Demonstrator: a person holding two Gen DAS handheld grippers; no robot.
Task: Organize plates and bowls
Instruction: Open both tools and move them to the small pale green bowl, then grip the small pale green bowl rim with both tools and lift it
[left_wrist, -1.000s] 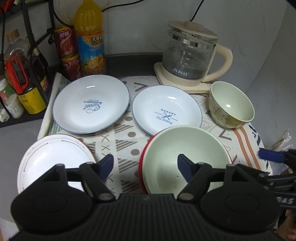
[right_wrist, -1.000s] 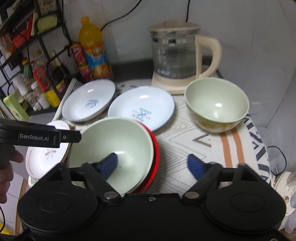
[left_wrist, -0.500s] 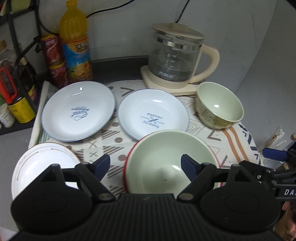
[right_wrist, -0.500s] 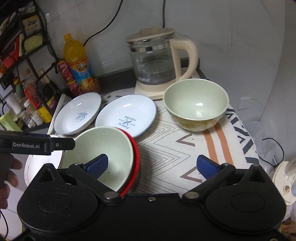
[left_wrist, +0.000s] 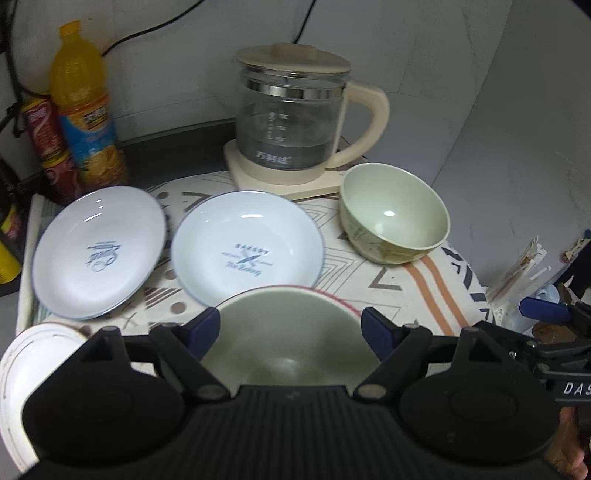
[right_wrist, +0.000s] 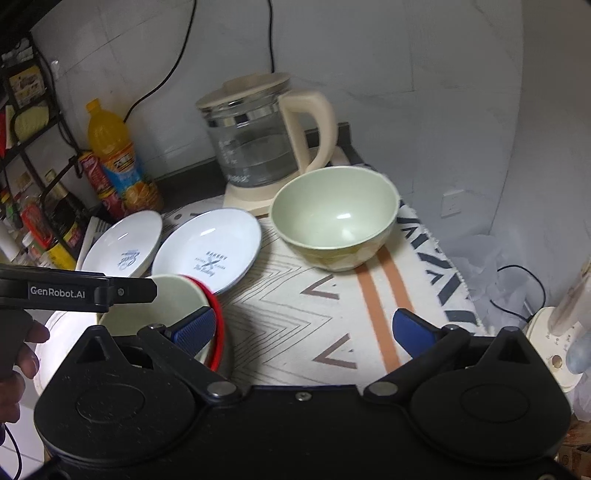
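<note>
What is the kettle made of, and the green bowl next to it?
The kettle looks like clear glass, since you see through it, with a matte cream plastic lid and handle. The green bowl looks like glossy glazed ceramic, maybe melamine: a bright glint shows inside.

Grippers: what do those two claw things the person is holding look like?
Both are chunky black plastic. The left gripper and right gripper each have two round black discs, silver screws, and angled fingers tipped with ribbed blue pads. Seen from the side, the left one's arm reads "GenRobot.AI" in white; the right one's shows white letters "DAS".
</note>
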